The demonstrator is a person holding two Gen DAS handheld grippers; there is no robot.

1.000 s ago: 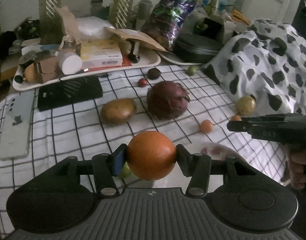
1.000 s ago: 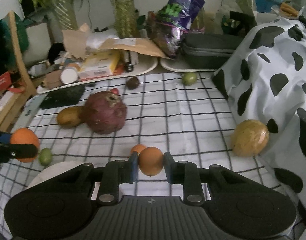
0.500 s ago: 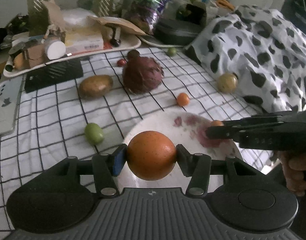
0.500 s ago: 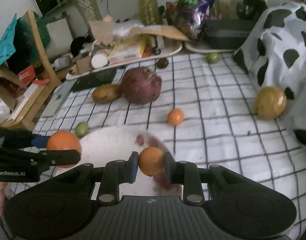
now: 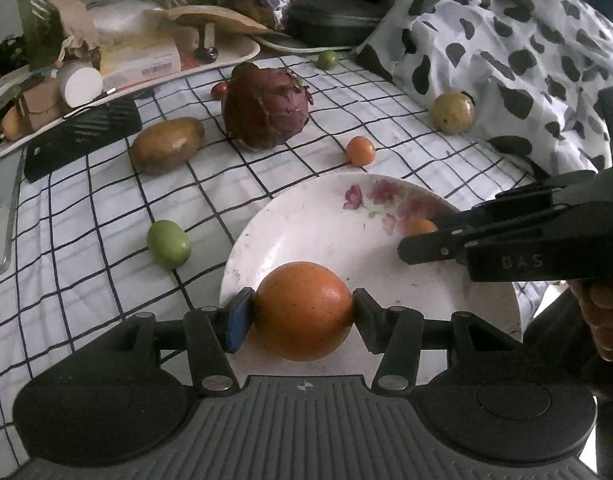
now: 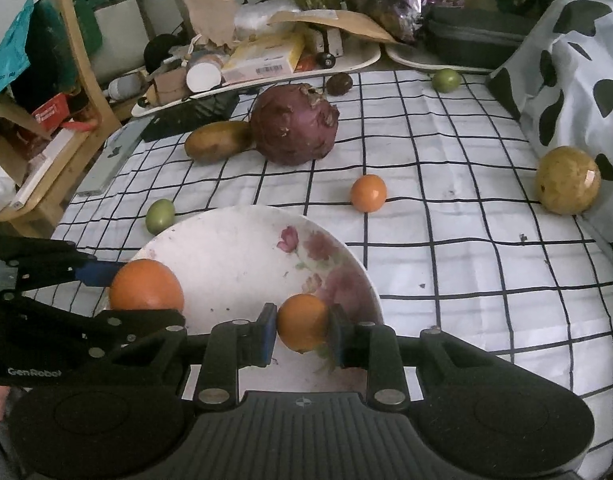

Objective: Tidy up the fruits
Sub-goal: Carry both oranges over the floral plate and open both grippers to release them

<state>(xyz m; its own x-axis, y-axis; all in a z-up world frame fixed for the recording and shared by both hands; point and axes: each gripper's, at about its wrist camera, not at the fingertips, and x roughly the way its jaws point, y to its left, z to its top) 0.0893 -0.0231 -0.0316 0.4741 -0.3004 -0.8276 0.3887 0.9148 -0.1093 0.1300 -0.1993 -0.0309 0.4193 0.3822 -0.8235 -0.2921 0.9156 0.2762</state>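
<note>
The left gripper (image 5: 302,316) is clamped on a large orange (image 5: 303,311), held over the near-left rim of a white flowered plate (image 5: 306,224) — whether the fruit touches the plate cannot be told. The right gripper (image 6: 302,330) is clamped on a small orange (image 6: 302,322), held over the plate's near-right part, above the pink flower print. In the left wrist view the right gripper reaches in from the right edge, with a hand (image 5: 604,320) gripping its handle. The plate sits near the front edge of a checked cloth (image 6: 446,216). Still on the cloth are a second small orange (image 6: 368,193) just beyond the plate's far rim, a green fruit (image 6: 160,216) just beside the plate's left rim, a potato (image 6: 218,140) touching a purple cabbage (image 6: 294,124) toward the middle, a yellow fruit (image 6: 567,180) at the right edge against a spotted cloth (image 6: 578,60), and — near the far edge — a dark fruit (image 6: 339,84) and another green one (image 6: 446,80). A cluttered tray (image 6: 358,62) lies beyond the far edge.
</note>
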